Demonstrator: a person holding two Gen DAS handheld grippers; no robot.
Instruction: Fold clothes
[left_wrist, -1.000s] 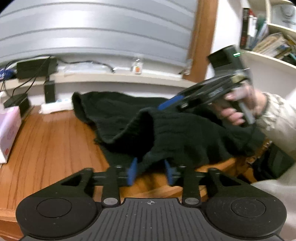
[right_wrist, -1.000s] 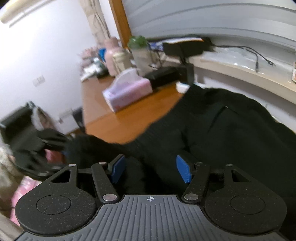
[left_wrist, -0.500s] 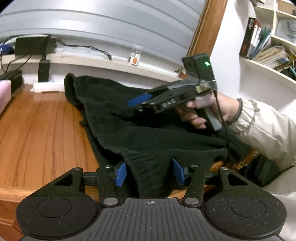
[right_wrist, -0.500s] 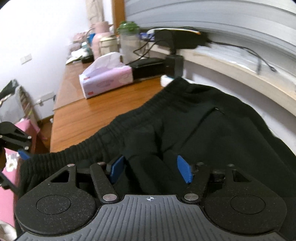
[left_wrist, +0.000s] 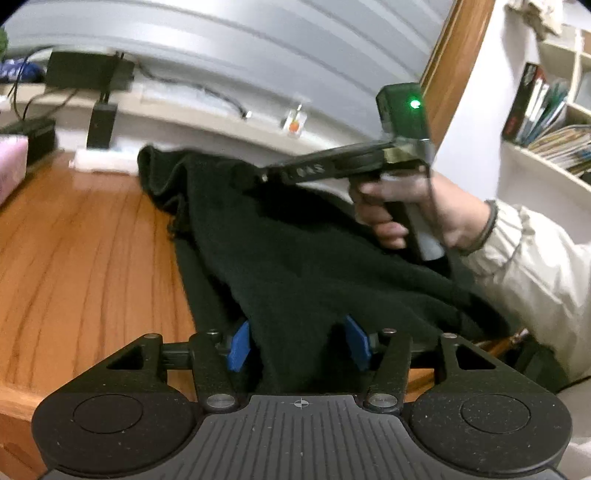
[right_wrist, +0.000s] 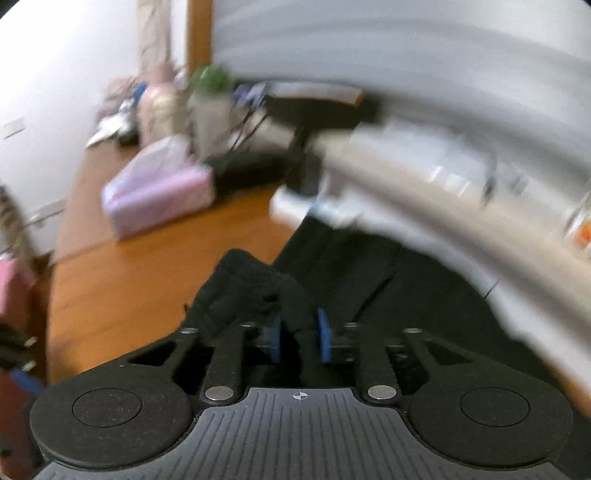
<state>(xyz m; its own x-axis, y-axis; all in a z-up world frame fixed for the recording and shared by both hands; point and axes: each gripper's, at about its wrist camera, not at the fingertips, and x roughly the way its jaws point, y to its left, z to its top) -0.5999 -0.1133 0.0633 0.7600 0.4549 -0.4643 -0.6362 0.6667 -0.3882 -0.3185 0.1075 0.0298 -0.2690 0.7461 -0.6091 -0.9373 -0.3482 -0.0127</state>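
Black garment (left_wrist: 295, 251) lies on wooden desk (left_wrist: 85, 251), spread from 10 to 4 o'clock in left view. Left gripper (left_wrist: 299, 343) fingers wide apart, cloth bunched loose between them. Right gripper (right_wrist: 299, 339) clamped on a garment fold. Pink tissue box (right_wrist: 159, 192) at 10 o'clock in blurred right view.

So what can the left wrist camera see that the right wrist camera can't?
Only the left wrist view shows the person's right hand holding the right gripper from outside, plus the bookshelf. Only the right wrist view shows the right jaws pinched on a fold, and blurred bottles. Both show the black garment, the wooden table, the pink tissue box, and the left gripper.
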